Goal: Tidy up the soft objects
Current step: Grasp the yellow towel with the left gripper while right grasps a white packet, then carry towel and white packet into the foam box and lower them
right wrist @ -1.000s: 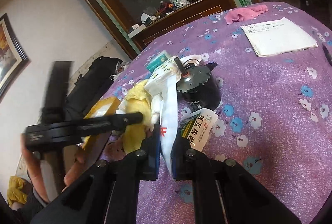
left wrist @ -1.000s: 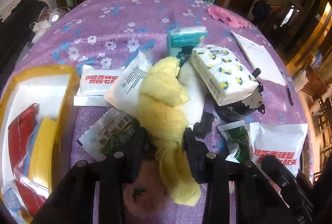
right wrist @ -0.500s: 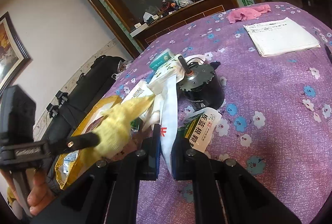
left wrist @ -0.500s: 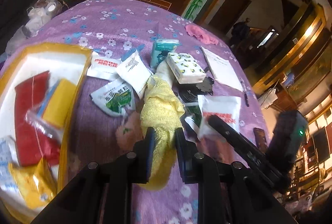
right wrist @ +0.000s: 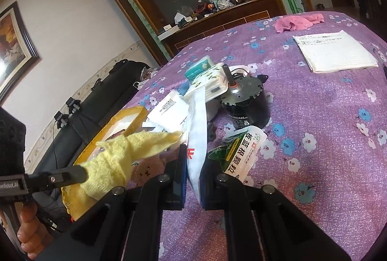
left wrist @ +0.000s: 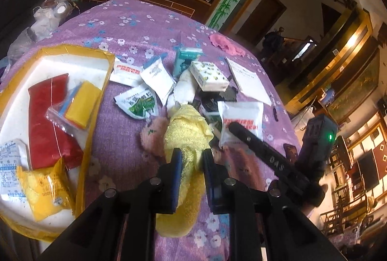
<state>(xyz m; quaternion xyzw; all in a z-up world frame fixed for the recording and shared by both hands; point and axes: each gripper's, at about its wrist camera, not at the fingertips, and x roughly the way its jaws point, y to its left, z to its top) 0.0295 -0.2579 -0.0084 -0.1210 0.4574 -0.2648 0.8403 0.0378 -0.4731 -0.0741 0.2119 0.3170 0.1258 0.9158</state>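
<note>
My left gripper [left wrist: 191, 161] is shut on a yellow towel [left wrist: 186, 132] and holds it lifted above the purple flowered table [left wrist: 135, 26]; the towel also shows in the right wrist view [right wrist: 125, 152]. My right gripper [right wrist: 193, 169] is shut on a white packet with red print [right wrist: 197, 120], held upright; it also shows in the left wrist view [left wrist: 241, 115]. A pink plush toy [left wrist: 154, 132] lies under the towel. A yellow-rimmed tray [left wrist: 96, 101] at left holds red and yellow packets.
Tissue packs [left wrist: 209, 75], white and green sachets [left wrist: 136, 103], a black motor [right wrist: 244, 101], a green sachet [right wrist: 239, 152], a paper pad [right wrist: 335, 52] and a pink cloth [right wrist: 297, 22] lie on the table. A cabinet stands behind.
My left gripper closed on the yellow towel and lifted it up and back from the pile, uncovering the pink toy. My right gripper kept its hold on the white packet.
</note>
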